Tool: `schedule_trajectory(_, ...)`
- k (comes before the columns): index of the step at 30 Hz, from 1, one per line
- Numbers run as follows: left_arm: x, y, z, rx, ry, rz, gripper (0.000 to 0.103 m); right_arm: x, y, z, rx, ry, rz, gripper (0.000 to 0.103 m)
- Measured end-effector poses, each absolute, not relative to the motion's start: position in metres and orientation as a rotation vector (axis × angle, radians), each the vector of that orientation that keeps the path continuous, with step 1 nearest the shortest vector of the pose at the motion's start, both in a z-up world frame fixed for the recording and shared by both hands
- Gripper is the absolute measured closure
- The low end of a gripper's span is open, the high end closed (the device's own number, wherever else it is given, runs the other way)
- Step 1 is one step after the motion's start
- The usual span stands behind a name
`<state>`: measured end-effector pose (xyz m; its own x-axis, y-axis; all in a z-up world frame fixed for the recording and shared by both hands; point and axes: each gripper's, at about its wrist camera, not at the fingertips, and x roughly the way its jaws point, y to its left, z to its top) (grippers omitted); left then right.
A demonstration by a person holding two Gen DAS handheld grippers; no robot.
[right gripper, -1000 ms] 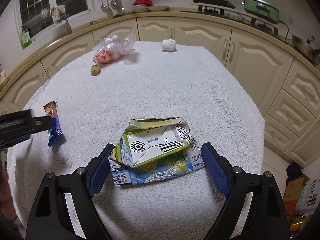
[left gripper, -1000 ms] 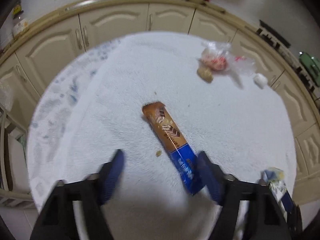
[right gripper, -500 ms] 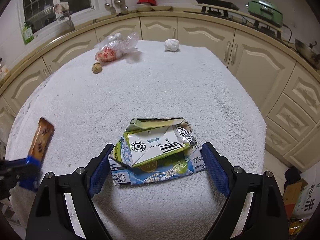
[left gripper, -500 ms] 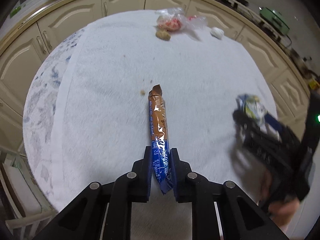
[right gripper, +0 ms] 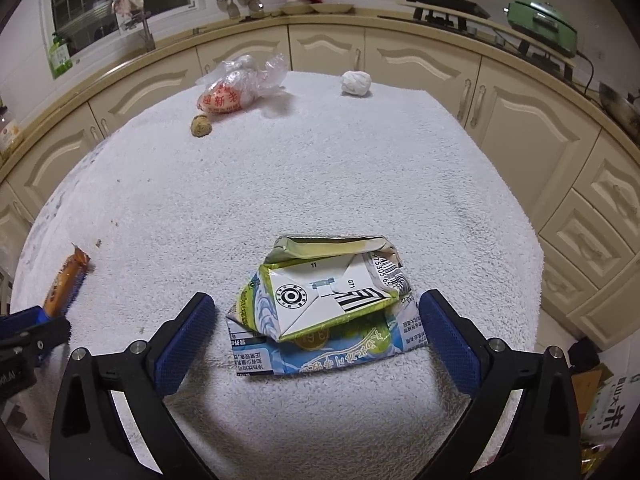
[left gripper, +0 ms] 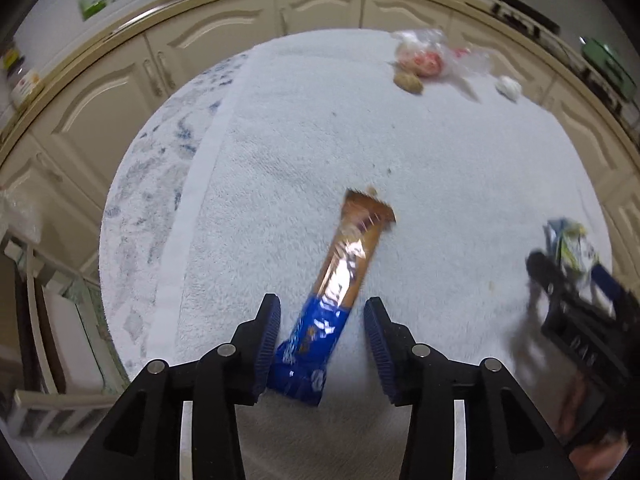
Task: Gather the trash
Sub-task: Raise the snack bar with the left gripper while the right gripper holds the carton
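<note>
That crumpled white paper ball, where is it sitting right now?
In the right wrist view the crumpled white paper ball sits at the far edge of the white towel-covered table, right of the clear plastic bag with red print and well beyond the flattened carton.

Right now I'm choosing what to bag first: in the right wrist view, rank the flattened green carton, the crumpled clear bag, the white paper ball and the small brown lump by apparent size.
1. Flattened green carton, though nearest the camera.
2. Crumpled clear plastic bag.
3. White paper ball.
4. Small brown lump, slightly smaller than the ball.
</note>
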<state>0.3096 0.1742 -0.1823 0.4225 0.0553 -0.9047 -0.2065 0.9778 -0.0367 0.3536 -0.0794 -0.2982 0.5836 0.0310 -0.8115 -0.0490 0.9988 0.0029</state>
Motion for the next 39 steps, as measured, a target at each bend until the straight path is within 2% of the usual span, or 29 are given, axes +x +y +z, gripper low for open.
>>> schedule_trajectory(2, 0.313, 0.175, -0.183, -0.184, 1.1, 0.187, 0.056, 0.354, -0.077, -0.299, -0.035, 0.951, 0.031, 0.0)
schedule_trajectory(4, 0.314, 0.171, -0.184, -0.158, 1.074, 0.195, 0.056, 0.354, -0.079, -0.299, -0.023, 0.95, 0.021, 0.0)
schedule_trajectory(5, 0.313, 0.168, -0.183, -0.138, 1.054, 0.187, 0.069, 0.353, -0.08, -0.299, -0.014, 0.948, 0.017, 0.0)
schedule_trajectory(7, 0.315, 0.165, -0.186, -0.159, 1.047, 0.159, 0.085, 0.352, -0.083, -0.297, 0.004, 0.94, 0.007, 0.003)
schedule_trajectory(8, 0.315, 0.164, -0.184, -0.155, 1.051, 0.165, 0.086, 0.351, -0.083, -0.296, -0.002, 0.93, -0.023, 0.012)
schedule_trajectory(9, 0.314, 0.164, -0.184, -0.153, 1.052, 0.165, 0.086, 0.35, -0.084, -0.295, -0.007, 0.92, -0.038, 0.017)
schedule_trajectory(23, 0.314, 0.145, -0.177, -0.126, 1.066, 0.082, 0.086, 0.345, -0.101, -0.285, 0.106, 0.932, -0.013, 0.018)
schedule_trajectory(26, 0.314, 0.133, -0.172, -0.102, 1.052, 0.057, 0.086, 0.339, -0.109, -0.279, 0.122, 0.921, -0.028, 0.023)
schedule_trajectory(29, 0.315, 0.118, -0.169, -0.092, 1.054, 0.003, 0.086, 0.334, -0.116, -0.27, 0.126, 0.895, -0.036, 0.037)
schedule_trajectory(34, 0.315, 0.099, -0.17, -0.071, 1.054, -0.052, 0.086, 0.331, -0.127, -0.272, 0.131, 0.9, -0.035, 0.037)
schedule_trajectory(38, 0.317, 0.094, -0.174, -0.072, 1.071, -0.062, 0.086, 0.339, -0.132, -0.283, 0.154, 0.941, -0.062, 0.015)
schedule_trajectory(39, 0.317, 0.095, -0.175, -0.074, 1.071, -0.063, 0.086, 0.341, -0.132, -0.287, 0.149, 0.942, -0.065, 0.015)
